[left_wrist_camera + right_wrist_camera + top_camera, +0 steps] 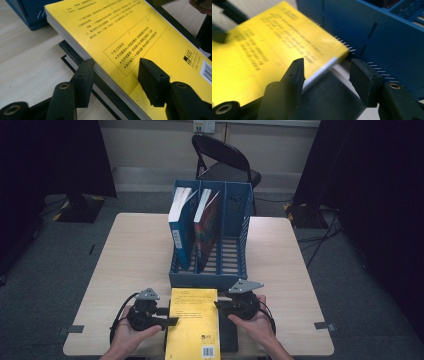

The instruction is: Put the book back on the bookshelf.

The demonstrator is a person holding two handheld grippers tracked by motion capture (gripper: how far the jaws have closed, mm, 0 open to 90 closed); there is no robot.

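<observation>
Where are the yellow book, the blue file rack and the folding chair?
yellow book (192, 322): high view, middle of its cover.
blue file rack (235, 210): high view, back wall of its empty right slot.
folding chair (220, 152): high view, its backrest.

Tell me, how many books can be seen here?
3 for certain. A blue book stands in the rack's left slot, a colourful book in its middle slot, and a yellow book lies flat on the table. A dark item beneath it may be another.

I see a pale wooden worktop (125, 255) carrying a blue plastic file rack (235, 265) mid-top and a flat black book (229, 335) at the near edge.
</observation>
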